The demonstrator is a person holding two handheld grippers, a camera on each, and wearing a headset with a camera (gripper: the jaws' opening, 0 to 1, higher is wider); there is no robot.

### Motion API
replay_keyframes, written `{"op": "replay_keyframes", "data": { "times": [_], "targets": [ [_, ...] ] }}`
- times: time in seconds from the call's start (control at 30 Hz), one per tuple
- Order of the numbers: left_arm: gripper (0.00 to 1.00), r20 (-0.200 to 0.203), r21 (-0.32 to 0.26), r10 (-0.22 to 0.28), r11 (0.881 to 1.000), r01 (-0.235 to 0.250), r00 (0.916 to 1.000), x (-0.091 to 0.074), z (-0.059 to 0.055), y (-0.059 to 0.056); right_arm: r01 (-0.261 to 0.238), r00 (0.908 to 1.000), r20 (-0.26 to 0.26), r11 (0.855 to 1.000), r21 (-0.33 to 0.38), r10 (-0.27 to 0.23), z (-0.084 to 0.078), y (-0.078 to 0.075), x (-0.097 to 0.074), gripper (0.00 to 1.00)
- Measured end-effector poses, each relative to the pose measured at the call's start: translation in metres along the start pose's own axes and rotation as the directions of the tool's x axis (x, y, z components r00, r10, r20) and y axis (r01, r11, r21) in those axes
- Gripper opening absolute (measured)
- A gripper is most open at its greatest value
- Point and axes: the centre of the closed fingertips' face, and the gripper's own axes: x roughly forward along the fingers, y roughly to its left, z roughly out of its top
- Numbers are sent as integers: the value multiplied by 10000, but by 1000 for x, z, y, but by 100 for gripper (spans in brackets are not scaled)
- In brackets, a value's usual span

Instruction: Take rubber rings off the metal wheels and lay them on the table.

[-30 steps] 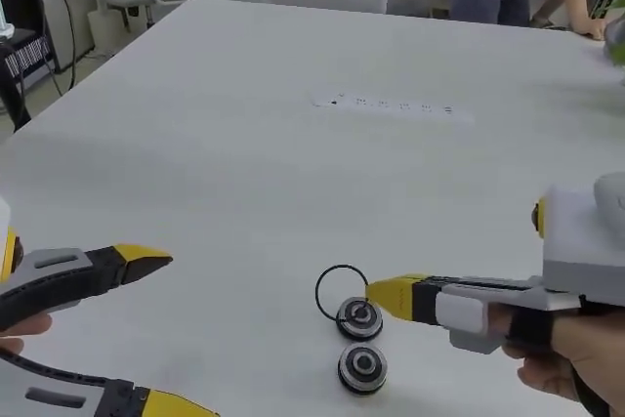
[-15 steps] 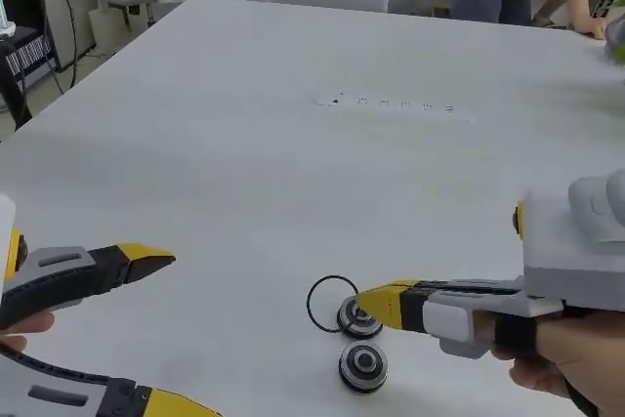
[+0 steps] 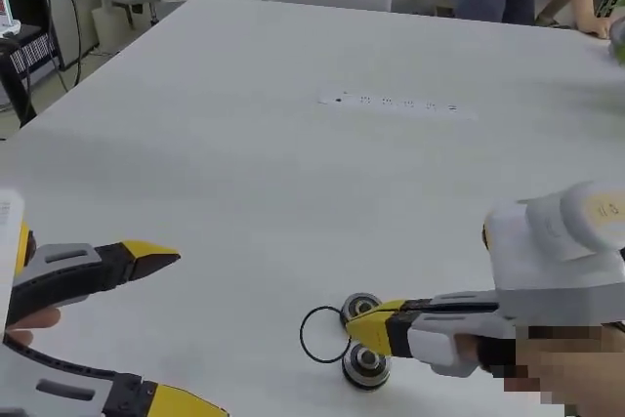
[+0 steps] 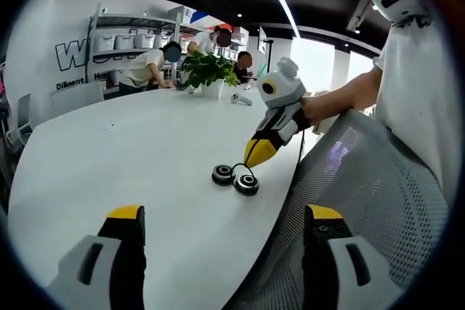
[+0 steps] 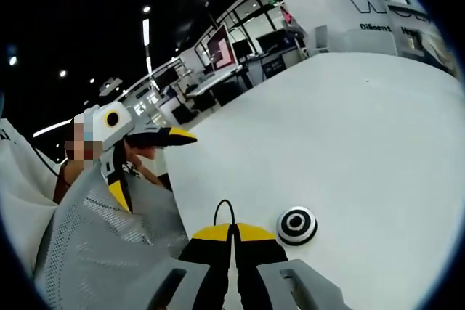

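Hidden: far wheel (image 3: 359,303) partly behind my right jaw.
Writing: wall lettering (image 4: 73,54) cut off after "W".
Right gripper (image 5: 232,229): my jaws closed tight, pinching the rubber ring (image 5: 224,212).
Left gripper (image 4: 224,217): jaws wide apart, empty.
Ring place: 9 o'clock of my right tip.

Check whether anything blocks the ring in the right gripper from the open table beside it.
Nothing visible. The ring pinched in the right gripper has bare table to its left; both wheels sit on the gripper's side.
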Motion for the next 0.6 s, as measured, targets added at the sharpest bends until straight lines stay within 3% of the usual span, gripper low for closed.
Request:
{"op": "replay_keyframes", "data": {
  "times": [0.6],
  "targets": [
    [88,50,10,-57,10000,57,10000,0,1,-1,-29,9988,-499,9991,-426,8,-1,-3,16,0]
  ]
}}
